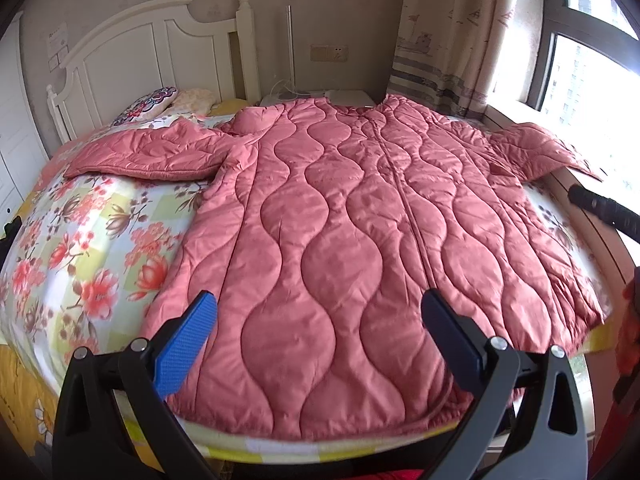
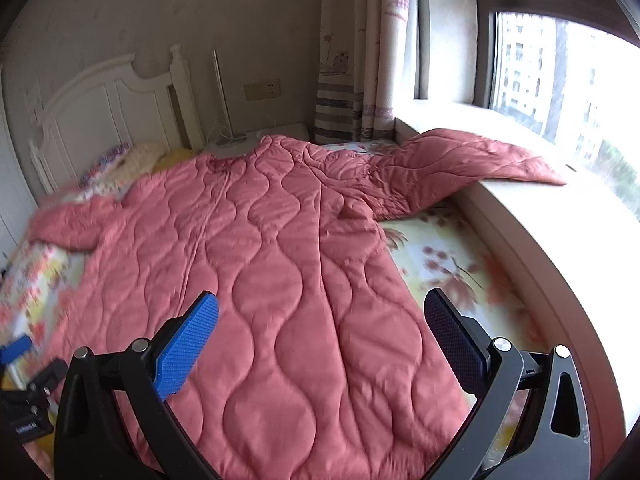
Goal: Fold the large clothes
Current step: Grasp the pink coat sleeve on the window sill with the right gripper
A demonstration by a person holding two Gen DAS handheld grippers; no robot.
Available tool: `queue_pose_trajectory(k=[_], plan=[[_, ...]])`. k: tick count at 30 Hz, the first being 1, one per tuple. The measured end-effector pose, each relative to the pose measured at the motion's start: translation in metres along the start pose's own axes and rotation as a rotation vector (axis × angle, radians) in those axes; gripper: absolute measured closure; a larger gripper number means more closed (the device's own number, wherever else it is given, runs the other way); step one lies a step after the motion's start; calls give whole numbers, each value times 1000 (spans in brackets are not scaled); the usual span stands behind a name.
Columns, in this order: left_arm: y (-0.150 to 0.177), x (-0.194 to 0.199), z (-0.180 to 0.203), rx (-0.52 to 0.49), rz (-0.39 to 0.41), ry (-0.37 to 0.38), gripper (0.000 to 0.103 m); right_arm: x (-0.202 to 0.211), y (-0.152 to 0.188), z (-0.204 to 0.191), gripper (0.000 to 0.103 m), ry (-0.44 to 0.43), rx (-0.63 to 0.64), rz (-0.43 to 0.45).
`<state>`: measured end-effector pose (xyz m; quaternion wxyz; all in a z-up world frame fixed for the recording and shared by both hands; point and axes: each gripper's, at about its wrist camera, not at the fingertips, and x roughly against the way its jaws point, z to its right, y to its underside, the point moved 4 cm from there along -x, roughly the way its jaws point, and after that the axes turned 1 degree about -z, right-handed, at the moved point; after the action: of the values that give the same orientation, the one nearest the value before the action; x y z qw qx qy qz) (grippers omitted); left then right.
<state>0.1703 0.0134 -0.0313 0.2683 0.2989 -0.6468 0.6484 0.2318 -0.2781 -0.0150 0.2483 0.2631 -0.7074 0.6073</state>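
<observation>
Quilted pink coat (image 1: 352,216) lies flat and face-up across the floral bedsheet (image 1: 80,248), hem near, collar far, its right sleeve (image 2: 472,156) draped onto the windowsill (image 2: 532,216). Padded and soft, it likely feels bulky yet light, with a smooth shell that may slip; a sleeve cuff or hem corner looks the surest hold. Left hand-held gripper (image 1: 320,340) and right hand-held gripper (image 2: 320,340) both hover over the hem, jaws apart and empty.
</observation>
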Motion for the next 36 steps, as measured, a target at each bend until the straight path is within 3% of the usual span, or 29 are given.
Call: queue_pose_trajectory(k=[8,15,19,24,29,36], plan=[[-29,-31,-1,11,-10,-28,2,-72,-60,75,4,-102,-222,-13],[-41,-56,1,7,-37,-43,2,-124,-84,127,4,-62,-342,-54],[-45,-69,0,15,-54,-47,2,-149,-91,145,5,-84,-389,-70],[-49,-80,0,20,-70,-56,2,-175,-97,161,15,-82,-428,-92],[-55,-92,-3,39,-86,-68,2,-196,-102,169,25,-139,-479,-108],[-87,-124,-10,88,-86,-103,2,-202,-112,180,42,-198,-562,-45]])
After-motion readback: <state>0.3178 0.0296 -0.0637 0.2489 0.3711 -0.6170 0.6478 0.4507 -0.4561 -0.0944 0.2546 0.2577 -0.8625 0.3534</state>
